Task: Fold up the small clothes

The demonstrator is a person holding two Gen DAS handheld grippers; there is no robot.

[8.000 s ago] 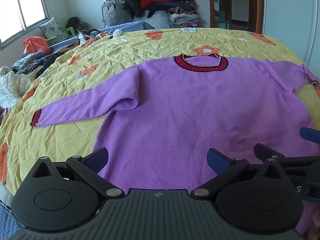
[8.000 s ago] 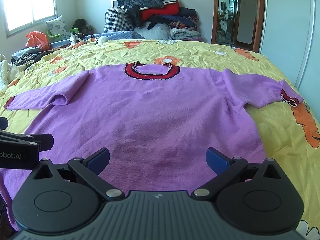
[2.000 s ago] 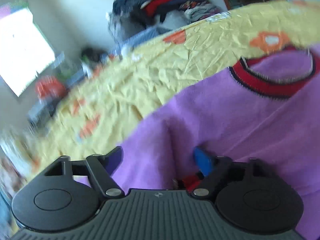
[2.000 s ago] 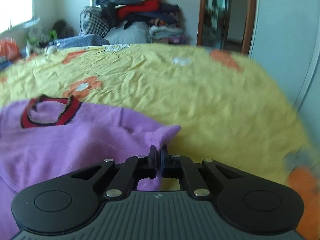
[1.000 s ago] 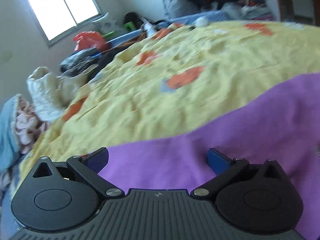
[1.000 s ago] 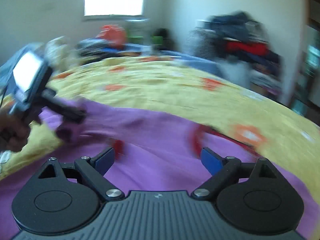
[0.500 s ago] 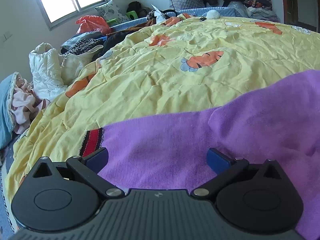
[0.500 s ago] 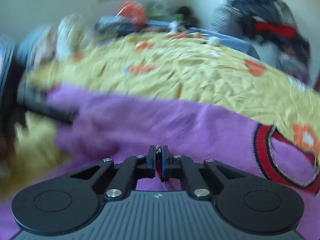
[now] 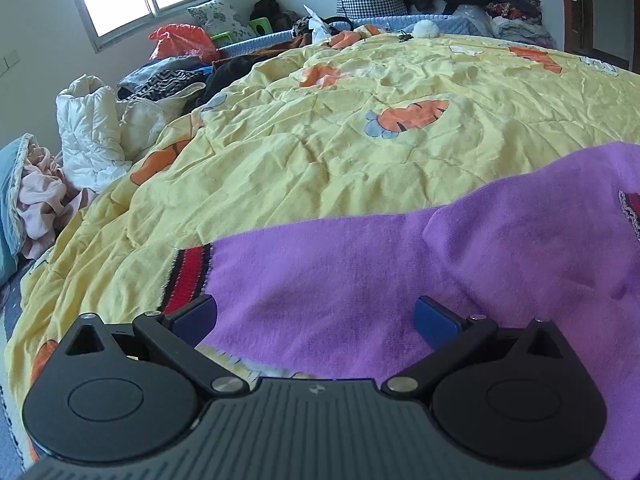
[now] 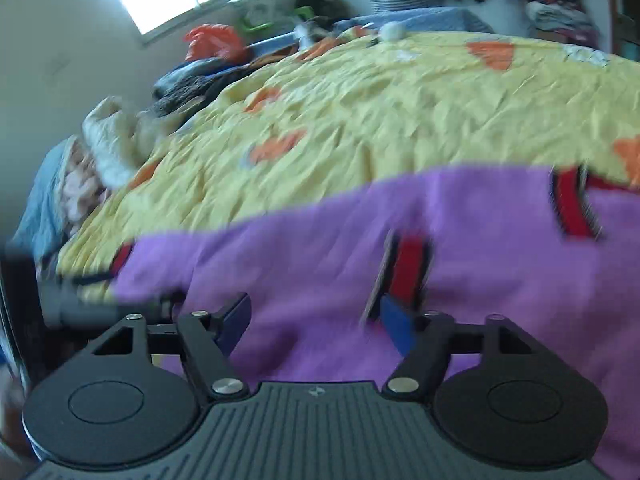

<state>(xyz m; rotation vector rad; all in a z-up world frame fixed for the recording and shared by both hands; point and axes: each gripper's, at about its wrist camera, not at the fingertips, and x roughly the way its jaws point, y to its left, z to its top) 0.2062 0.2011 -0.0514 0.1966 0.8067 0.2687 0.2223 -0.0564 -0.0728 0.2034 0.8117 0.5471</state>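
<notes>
Left gripper [image 9: 314,316] sits low over the purple sweater [image 9: 360,280], fingers spread wide, nothing between them, its left fingertip [image 9: 192,316] just beside the sleeve's red cuff [image 9: 188,276]. The sweater lies spread on the yellow bedspread [image 9: 360,120], that sleeve stretched out flat. Right gripper [image 10: 314,316] is over the sweater too, fingers wide and empty, with a second red cuff [image 10: 410,268] lying on the purple body just past its right fingertip [image 10: 396,324]. This view is blurred.
</notes>
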